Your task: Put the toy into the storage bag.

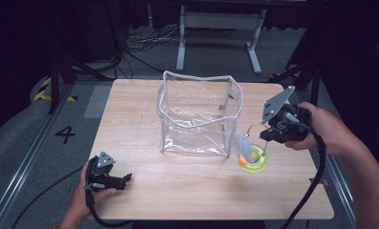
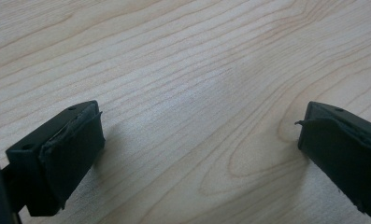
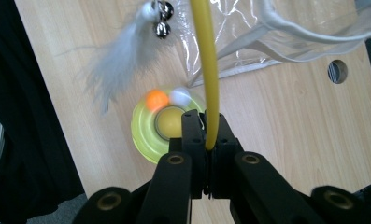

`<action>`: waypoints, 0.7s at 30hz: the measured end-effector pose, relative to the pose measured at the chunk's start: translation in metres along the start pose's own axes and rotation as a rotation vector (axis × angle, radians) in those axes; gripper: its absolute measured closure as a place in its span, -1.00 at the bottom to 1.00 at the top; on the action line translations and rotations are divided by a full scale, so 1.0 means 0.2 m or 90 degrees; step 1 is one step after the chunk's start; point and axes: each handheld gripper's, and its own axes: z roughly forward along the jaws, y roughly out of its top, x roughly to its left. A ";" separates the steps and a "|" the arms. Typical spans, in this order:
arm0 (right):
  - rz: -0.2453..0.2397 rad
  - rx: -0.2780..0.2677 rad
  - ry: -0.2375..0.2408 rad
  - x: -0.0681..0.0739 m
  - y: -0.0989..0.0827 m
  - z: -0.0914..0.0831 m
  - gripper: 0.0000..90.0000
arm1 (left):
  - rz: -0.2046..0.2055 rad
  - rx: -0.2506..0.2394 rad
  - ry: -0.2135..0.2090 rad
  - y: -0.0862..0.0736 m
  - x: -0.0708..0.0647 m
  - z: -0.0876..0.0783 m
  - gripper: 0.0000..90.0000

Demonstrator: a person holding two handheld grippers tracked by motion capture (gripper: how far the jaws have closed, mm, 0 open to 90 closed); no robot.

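A clear plastic bag (image 1: 196, 114) stands open in the middle of the wooden table (image 1: 177, 191). Right of it is a cat toy, a yellow-green ring (image 1: 254, 162) with an orange ball (image 3: 156, 99) and a white ball (image 3: 180, 96) in its track. A thin yellow wand (image 3: 209, 70) rises from it, carrying a white feather (image 3: 117, 65) and small bells (image 3: 163, 29). My right gripper (image 3: 206, 126) is shut on the wand just above the ring (image 3: 143, 133). I cannot tell whether the ring touches the table. My left gripper (image 2: 197, 140) rests open near the front left edge, nothing between its jaws.
The bag's white-trimmed rim (image 3: 286, 25) lies close beyond the toy. A small round hole (image 3: 337, 71) is in the tabletop near the right edge. Bare wood stretches between my left gripper (image 1: 125, 180) and the toy. Cables and a metal stand (image 1: 220, 28) are on the floor behind.
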 end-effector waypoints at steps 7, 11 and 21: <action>0.031 0.014 -0.027 -0.15 0.01 -0.08 0.95 | 0.000 0.002 0.001 0.00 0.00 0.00 -0.99; 0.042 0.018 -0.040 -0.22 0.03 -0.12 0.95 | 0.000 0.001 0.001 0.00 0.00 0.00 -0.99; 0.075 0.031 -0.067 -0.40 0.07 -0.17 0.95 | 0.003 0.000 -0.001 0.00 0.00 0.00 -0.98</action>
